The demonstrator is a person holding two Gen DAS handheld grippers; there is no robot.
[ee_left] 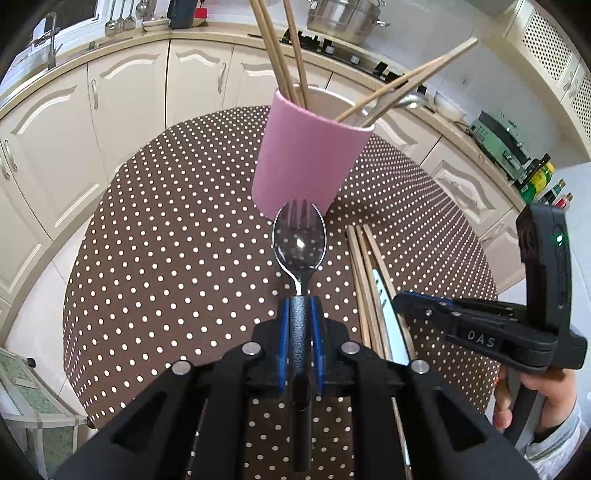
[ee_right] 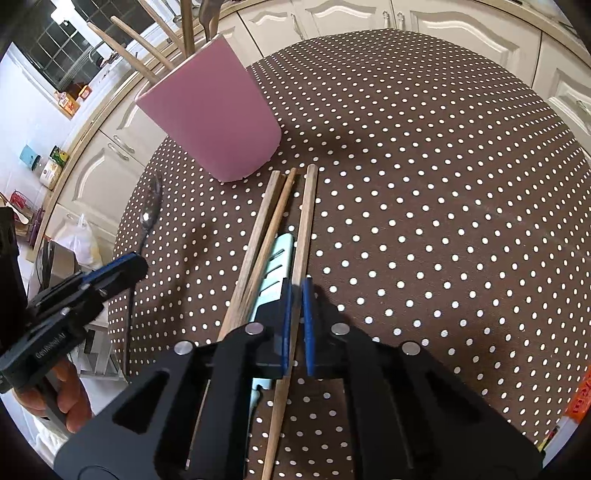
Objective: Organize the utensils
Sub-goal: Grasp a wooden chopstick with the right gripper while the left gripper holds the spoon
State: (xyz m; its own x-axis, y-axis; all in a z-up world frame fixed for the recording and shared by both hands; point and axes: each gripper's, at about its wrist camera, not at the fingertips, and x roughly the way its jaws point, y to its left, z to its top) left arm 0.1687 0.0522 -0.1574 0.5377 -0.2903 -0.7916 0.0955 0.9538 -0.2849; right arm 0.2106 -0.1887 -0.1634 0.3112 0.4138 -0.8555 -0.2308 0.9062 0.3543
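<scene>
My left gripper (ee_left: 300, 302) is shut on the black handle of a metal spoon (ee_left: 298, 245), held above the table just in front of the pink cup (ee_left: 306, 158). Fork-like tines show at the spoon's tip. The cup holds several wooden chopsticks (ee_left: 275, 48) and a metal utensil. My right gripper (ee_right: 296, 295) is shut on one wooden chopstick (ee_right: 306, 214), the rightmost of three lying side by side on the dotted tablecloth. A pale blue utensil (ee_right: 275, 266) lies under the other two chopsticks (ee_right: 266, 229). The cup (ee_right: 214, 118) stands just beyond them.
The round table (ee_right: 424, 166) has a brown white-dotted cloth. Cream cabinets (ee_left: 129, 96) curve behind it, with a hob and steel pot (ee_left: 343, 14) on the counter. A hand (ee_left: 546, 398) holds the right gripper (ee_left: 404, 300); the left gripper (ee_right: 135, 264) shows at the left edge.
</scene>
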